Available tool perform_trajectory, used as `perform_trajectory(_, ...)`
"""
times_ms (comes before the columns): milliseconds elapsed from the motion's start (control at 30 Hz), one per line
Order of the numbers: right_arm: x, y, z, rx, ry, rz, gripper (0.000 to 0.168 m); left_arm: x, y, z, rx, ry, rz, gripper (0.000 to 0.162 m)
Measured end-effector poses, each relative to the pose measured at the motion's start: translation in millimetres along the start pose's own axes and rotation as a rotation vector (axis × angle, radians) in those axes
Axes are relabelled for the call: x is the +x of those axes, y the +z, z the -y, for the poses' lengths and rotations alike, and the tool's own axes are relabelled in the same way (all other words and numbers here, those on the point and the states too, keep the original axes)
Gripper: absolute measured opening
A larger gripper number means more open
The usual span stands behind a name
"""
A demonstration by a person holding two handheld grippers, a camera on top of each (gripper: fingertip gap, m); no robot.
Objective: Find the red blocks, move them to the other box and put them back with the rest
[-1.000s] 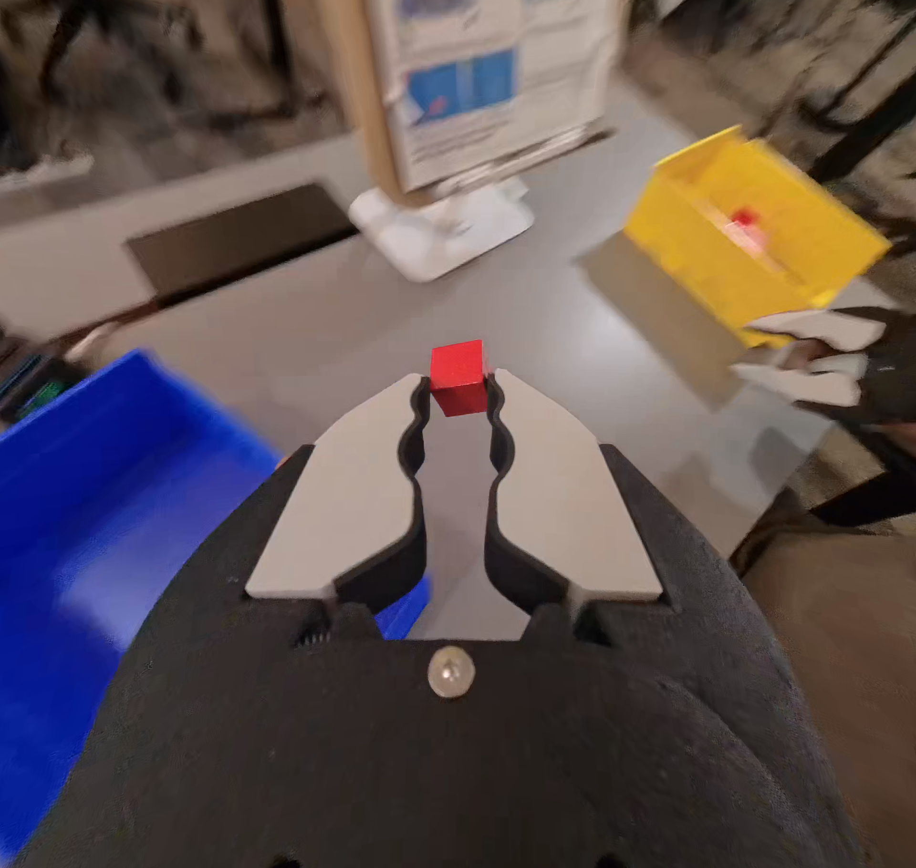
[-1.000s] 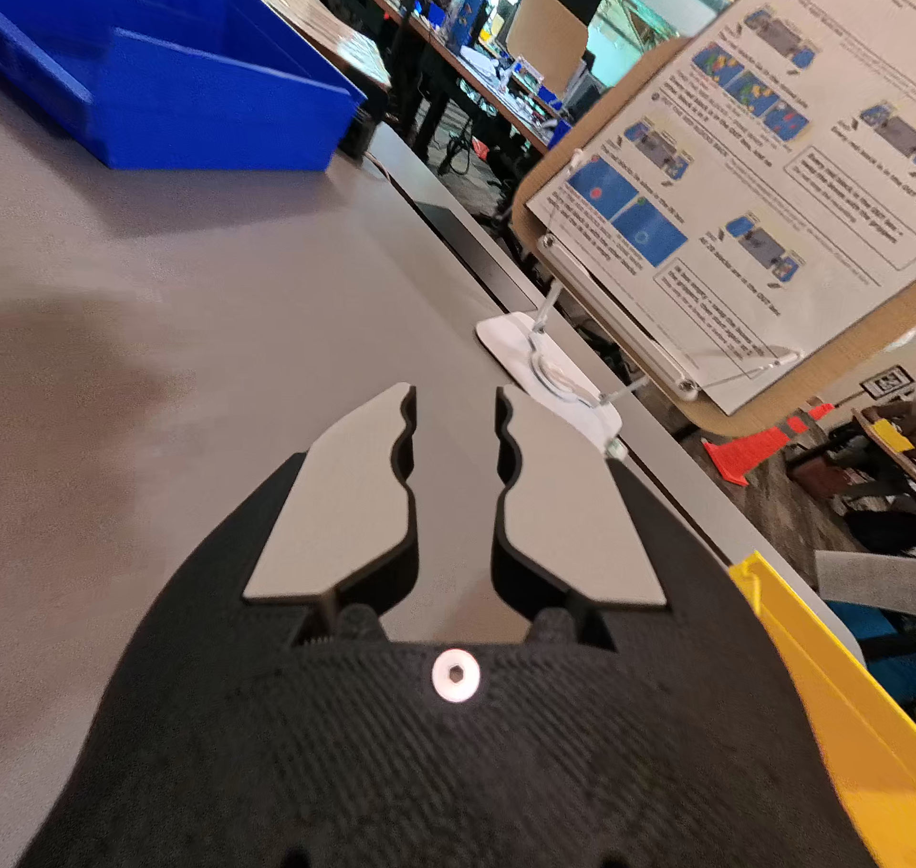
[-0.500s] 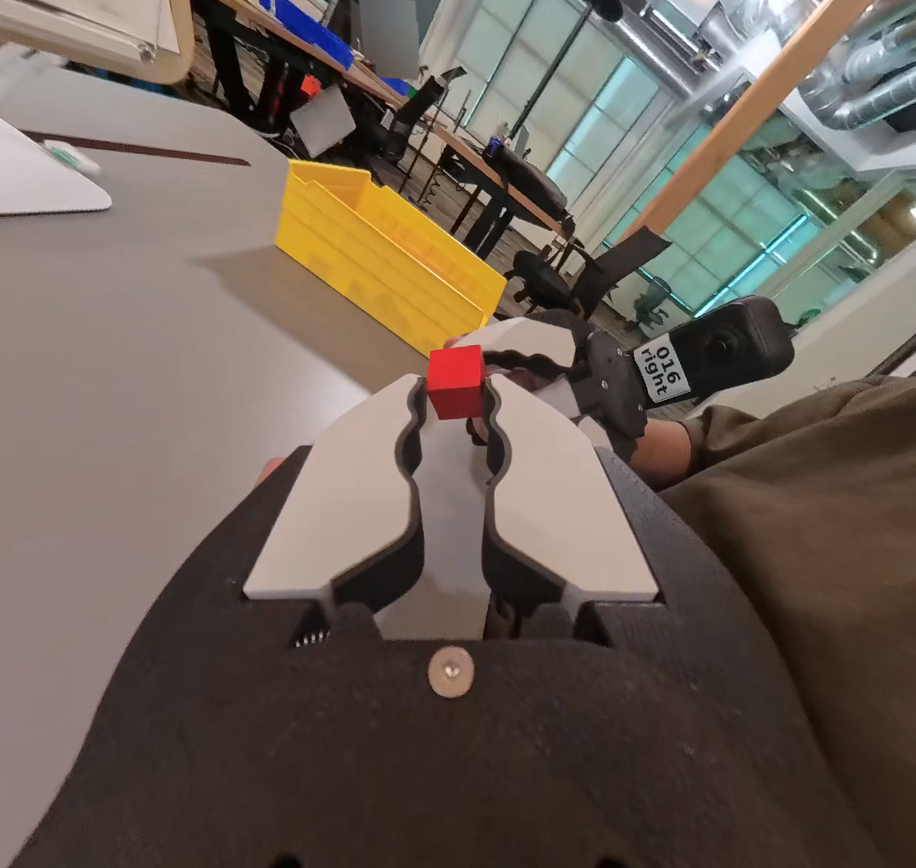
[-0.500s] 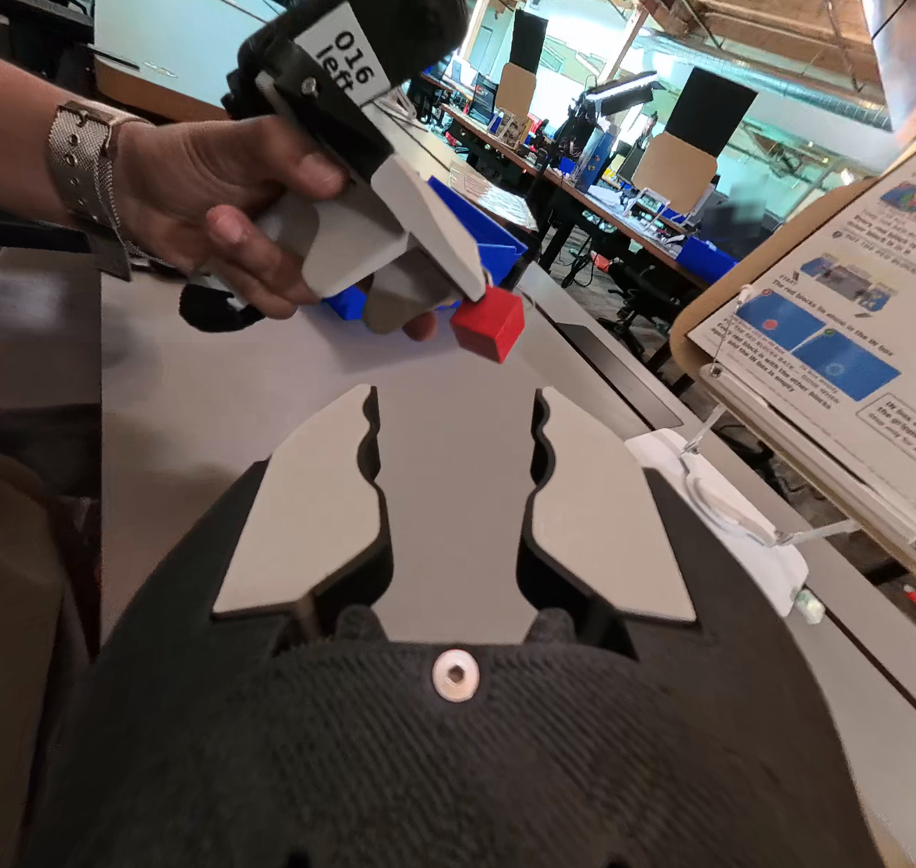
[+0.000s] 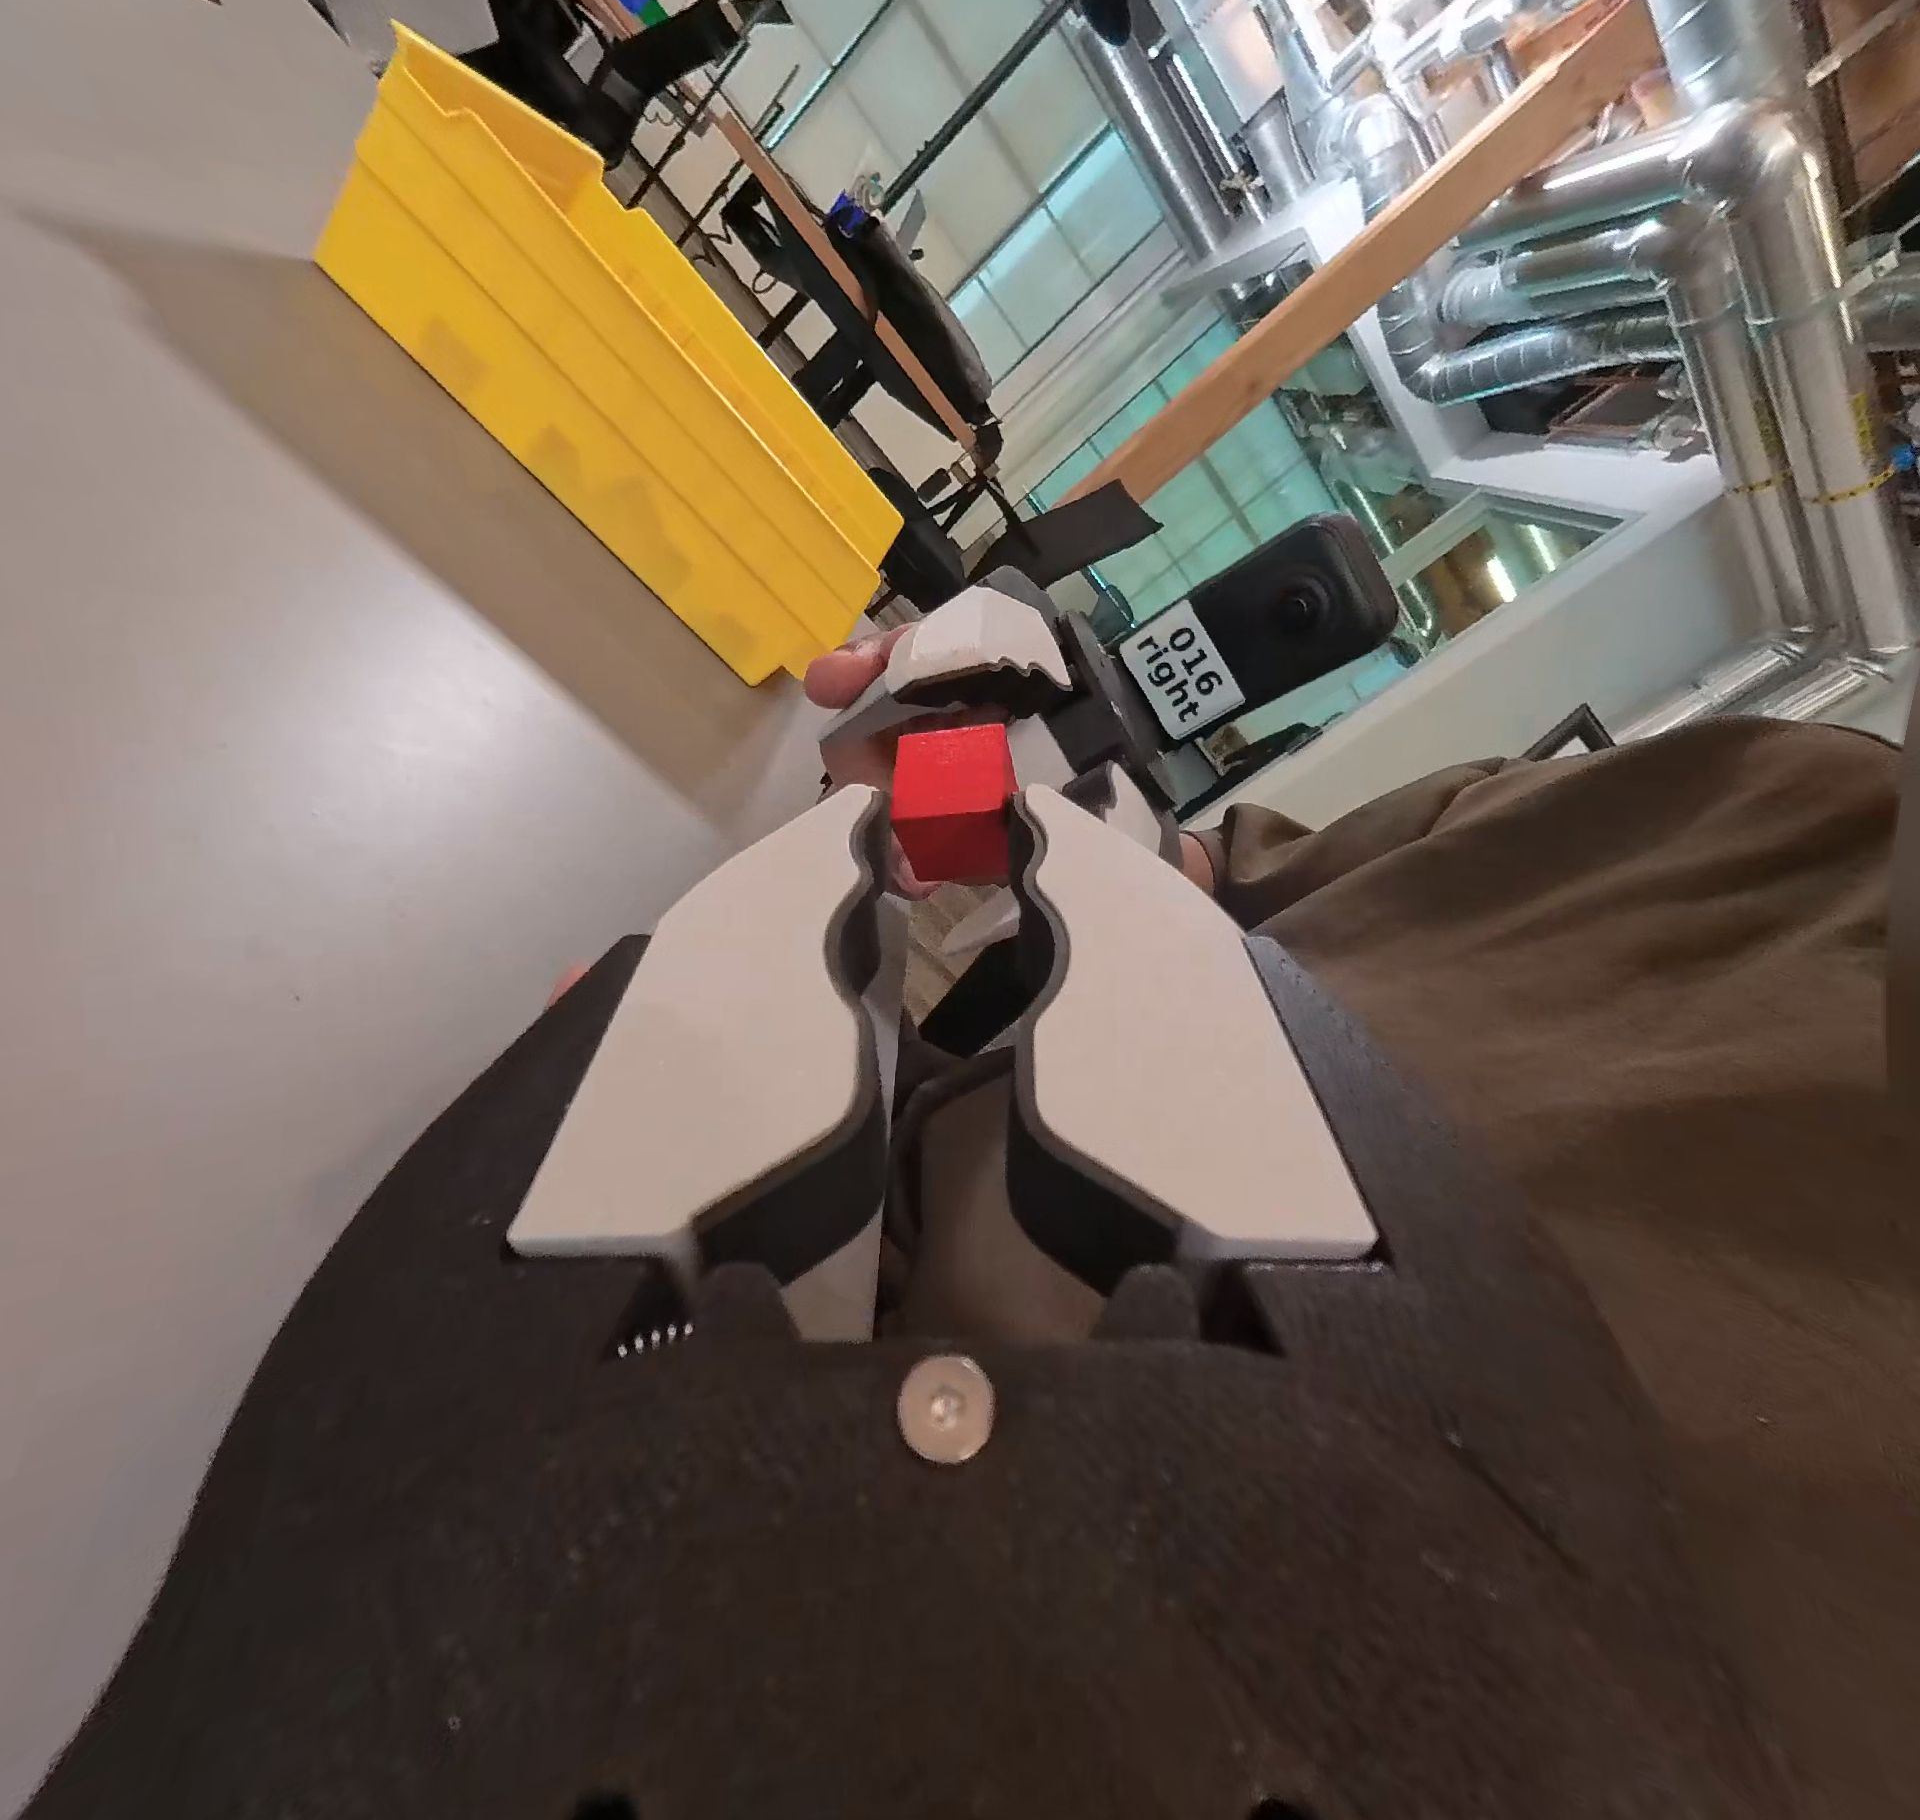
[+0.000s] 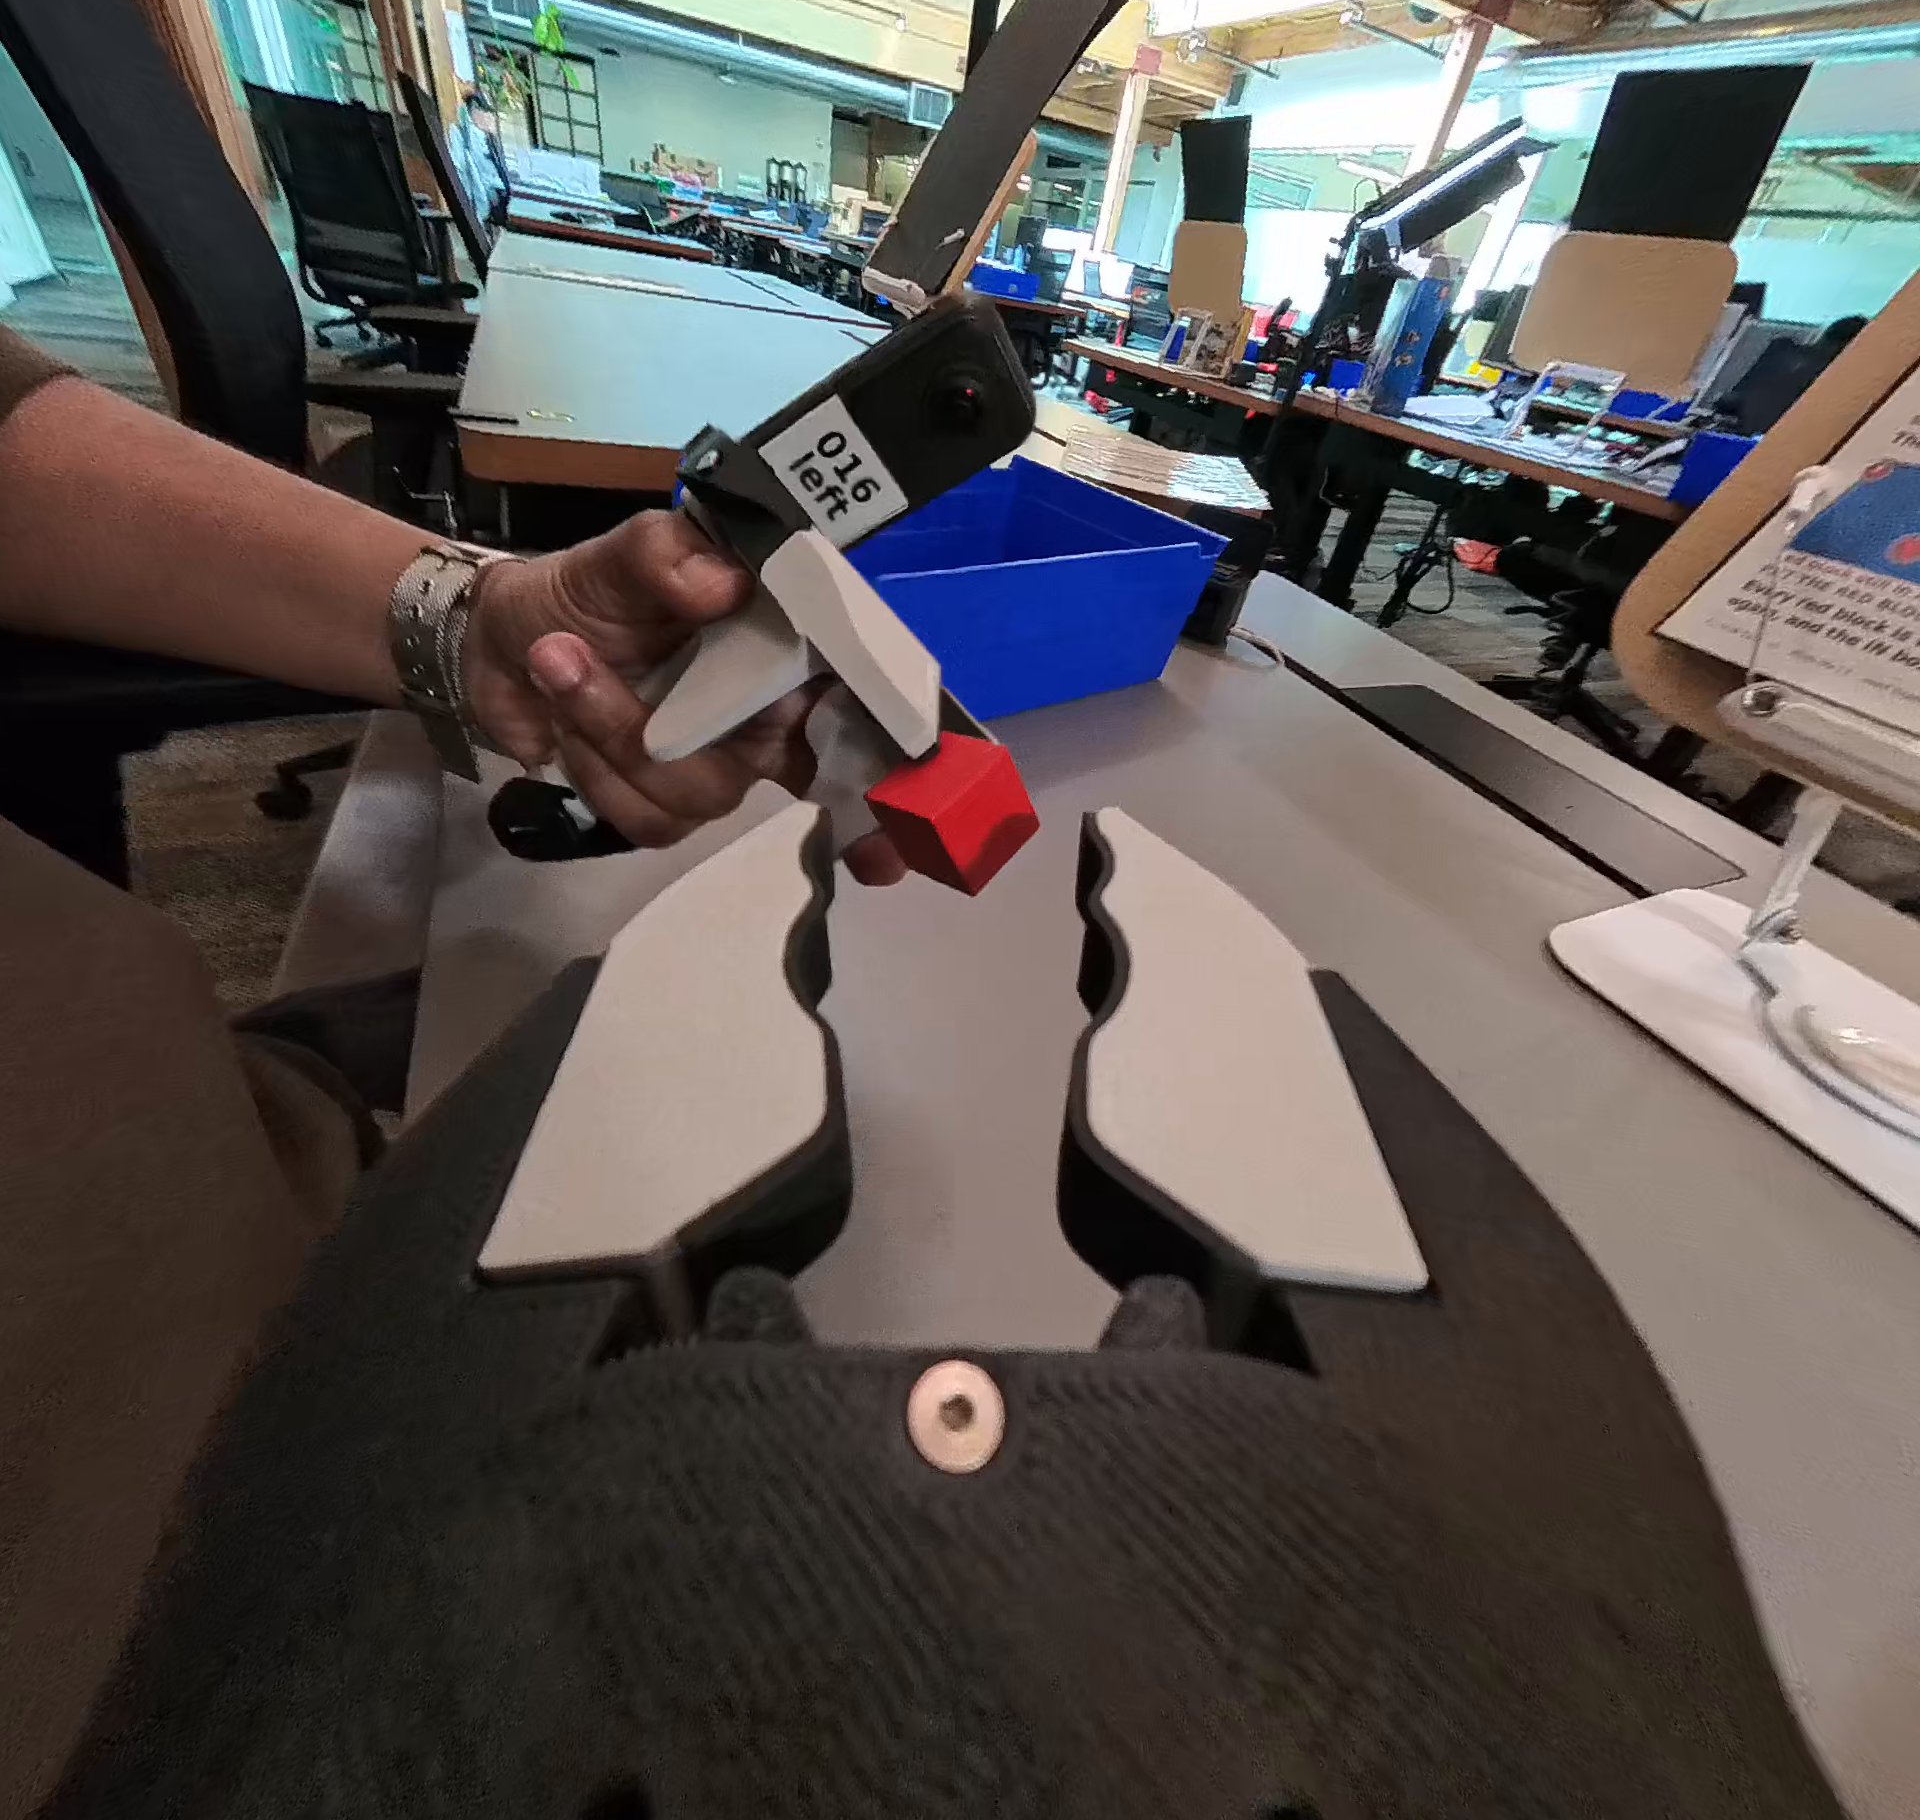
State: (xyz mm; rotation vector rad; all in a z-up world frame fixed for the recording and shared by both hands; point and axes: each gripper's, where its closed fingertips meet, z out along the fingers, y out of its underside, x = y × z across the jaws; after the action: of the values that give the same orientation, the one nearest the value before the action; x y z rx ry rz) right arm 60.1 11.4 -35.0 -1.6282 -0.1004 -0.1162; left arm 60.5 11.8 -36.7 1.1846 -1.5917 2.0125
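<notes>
My left gripper (image 5: 951,820) is shut on a red block (image 5: 953,806) at its fingertips and holds it in the air above the grey table. In the right wrist view the same left gripper (image 6: 914,762) comes in from the left, held by a hand, with the red block (image 6: 956,812) just ahead of my right gripper (image 6: 954,830). My right gripper is open and empty, its fingertips on either side of the block without touching it. The right gripper (image 5: 940,705) also shows in the left wrist view just behind the block. The yellow box (image 5: 582,368) stands beyond, the blue box (image 6: 1029,591) behind the left gripper.
A white-based stand (image 6: 1745,1001) with an instruction sheet (image 6: 1808,575) stands at the right of the table. A dark slot (image 6: 1538,783) runs along the table's far edge. The person's brown sleeve (image 5: 1579,1043) fills the near right. Office chairs and desks lie beyond. Left and right tips are no more than a few centimetres apart.
The left gripper has swung from over the table towards the right gripper, still holding the red block. The right gripper has opened wider and the two have closed in on each other.
</notes>
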Motion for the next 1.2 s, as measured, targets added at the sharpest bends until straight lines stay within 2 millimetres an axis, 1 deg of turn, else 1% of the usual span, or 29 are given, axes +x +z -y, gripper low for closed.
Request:
perform_trajectory(133,-3,-1,4,0.027,0.077,0.036,0.046,6,3,-1,0.008,-0.009,-0.039,0.023)
perform_trajectory(300,-5,-3,9,0.06,0.124,0.065,0.047,13,5,-3,0.004,0.035,-0.05,0.023)
perform_trajectory(567,-9,-3,10,0.058,0.115,0.071,0.045,19,7,-6,-0.001,0.057,-0.071,0.023)
perform_trajectory(800,-12,-4,11,0.061,0.075,0.068,0.035,20,7,-7,-0.008,0.063,-0.072,0.023)
perform_trajectory(1200,-12,-4,11,0.053,0.095,0.084,0.035,20,7,-8,-0.019,0.066,-0.08,0.023)
